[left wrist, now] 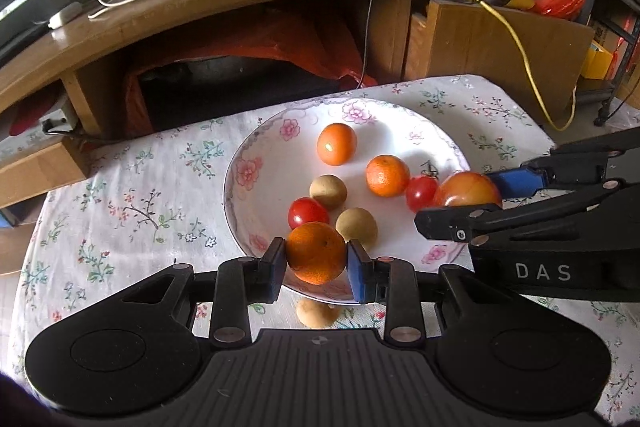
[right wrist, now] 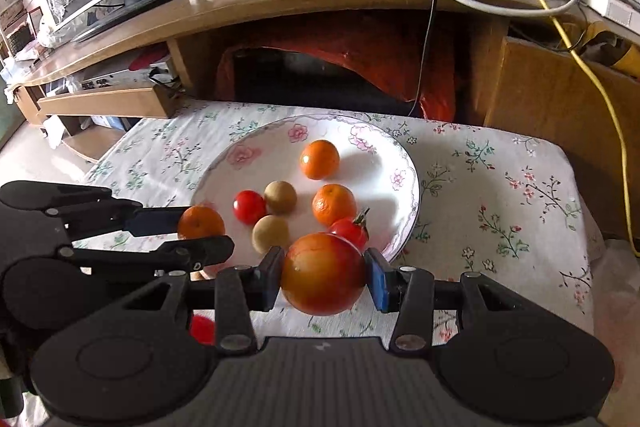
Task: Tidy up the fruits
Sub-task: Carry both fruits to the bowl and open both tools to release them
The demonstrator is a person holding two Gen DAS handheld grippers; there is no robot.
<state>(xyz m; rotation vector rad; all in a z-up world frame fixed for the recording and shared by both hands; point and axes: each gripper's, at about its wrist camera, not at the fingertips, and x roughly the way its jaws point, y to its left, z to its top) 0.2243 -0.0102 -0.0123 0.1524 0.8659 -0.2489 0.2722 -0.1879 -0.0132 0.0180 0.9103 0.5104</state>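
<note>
Orange (left wrist: 316, 253) squeezed in our left gripper (left wrist: 316, 269), apple (right wrist: 323, 273) in our right gripper (right wrist: 324, 277), both above the plate (left wrist: 256, 147) to drop in

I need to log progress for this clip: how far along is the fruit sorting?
Done: six fruits lie on the plate: two small oranges, two tomatoes, two brown round fruits. In hand: the left tongs grip an orange over the plate's near rim, and the right tongs grip a large red-yellow fruit at its edge. Left: one brown fruit on the tablecloth.
</note>
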